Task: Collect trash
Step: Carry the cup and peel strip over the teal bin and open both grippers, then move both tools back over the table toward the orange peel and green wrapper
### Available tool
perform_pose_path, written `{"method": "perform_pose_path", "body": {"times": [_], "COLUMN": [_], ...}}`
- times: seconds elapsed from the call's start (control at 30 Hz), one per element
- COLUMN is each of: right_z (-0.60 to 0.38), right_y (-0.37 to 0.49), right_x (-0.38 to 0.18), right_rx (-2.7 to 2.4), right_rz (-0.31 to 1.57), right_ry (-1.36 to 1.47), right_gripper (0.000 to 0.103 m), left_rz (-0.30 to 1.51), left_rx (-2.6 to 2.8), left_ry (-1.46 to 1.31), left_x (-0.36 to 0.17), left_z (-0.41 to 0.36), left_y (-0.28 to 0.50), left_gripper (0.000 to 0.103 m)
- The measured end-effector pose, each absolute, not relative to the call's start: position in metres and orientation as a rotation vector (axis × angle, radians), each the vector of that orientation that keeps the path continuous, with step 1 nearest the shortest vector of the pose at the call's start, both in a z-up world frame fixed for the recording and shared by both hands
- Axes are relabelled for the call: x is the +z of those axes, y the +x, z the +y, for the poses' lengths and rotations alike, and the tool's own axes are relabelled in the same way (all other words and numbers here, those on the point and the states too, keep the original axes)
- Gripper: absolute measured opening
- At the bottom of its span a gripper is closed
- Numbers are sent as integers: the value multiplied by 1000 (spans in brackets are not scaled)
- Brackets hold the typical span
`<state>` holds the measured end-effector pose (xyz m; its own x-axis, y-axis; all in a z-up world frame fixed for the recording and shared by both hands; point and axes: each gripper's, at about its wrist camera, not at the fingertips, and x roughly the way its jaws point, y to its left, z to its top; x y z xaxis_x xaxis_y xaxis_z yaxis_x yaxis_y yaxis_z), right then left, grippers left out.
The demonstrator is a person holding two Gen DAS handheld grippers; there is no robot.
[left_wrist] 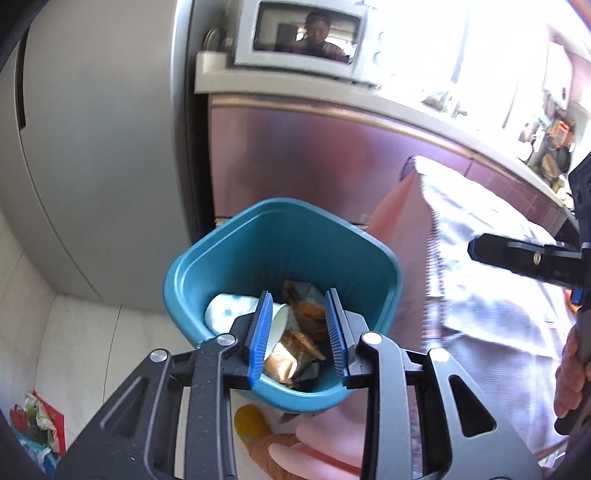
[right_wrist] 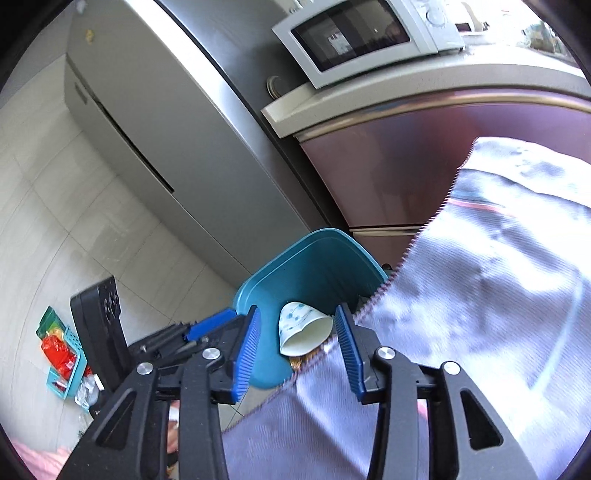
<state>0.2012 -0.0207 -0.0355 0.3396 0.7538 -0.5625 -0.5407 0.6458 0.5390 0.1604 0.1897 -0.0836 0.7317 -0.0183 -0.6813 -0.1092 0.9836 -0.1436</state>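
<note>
A teal trash bin (left_wrist: 229, 258) stands on the floor by the cabinet. Inside it lie a white paper cup with blue dots (left_wrist: 231, 310) and crumpled brown and gold wrappers (left_wrist: 295, 343). My left gripper (left_wrist: 298, 334) is open and empty, just above the bin's near rim. My right gripper (right_wrist: 297, 345) is open and empty, over the bin (right_wrist: 314, 266) with the cup (right_wrist: 303, 328) showing between its fingers. The right gripper also shows at the right edge of the left wrist view (left_wrist: 476, 248).
A grey fridge (left_wrist: 92, 147) stands at left, a purple cabinet (left_wrist: 314, 158) with a microwave (left_wrist: 295, 33) on top behind the bin. The person's pale skirt (right_wrist: 480, 295) hangs at right. A teal basket with red packets (right_wrist: 62, 354) lies on the tiled floor.
</note>
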Motion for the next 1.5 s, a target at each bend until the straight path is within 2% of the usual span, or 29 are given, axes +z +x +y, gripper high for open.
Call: {"method": "perform_pose_path", "body": {"times": [0.27, 0.47, 1.03, 1.13, 1.5], "right_z": [-78, -133, -330, -362, -414], "right_y": [162, 132, 72, 69, 69], "right_x": [-24, -26, -32, -37, -51], "right_rx": [805, 694, 211, 131, 69], "right_rz": [810, 782, 663, 645, 630], "right_ry": [262, 266, 405, 428, 489], "right_gripper": [47, 48, 48, 52, 53], "left_rz": [658, 651, 762, 794, 859], "left_rx": [-80, -212, -548, -583, -647], "left_ry": [-155, -124, -21, -14, 15], "left_x": [-42, -30, -41, -47, -52], "left_z": [145, 90, -81, -106, -172], "left_y": [137, 132, 150, 158, 192], "left_gripper": [40, 41, 41, 41, 41]}}
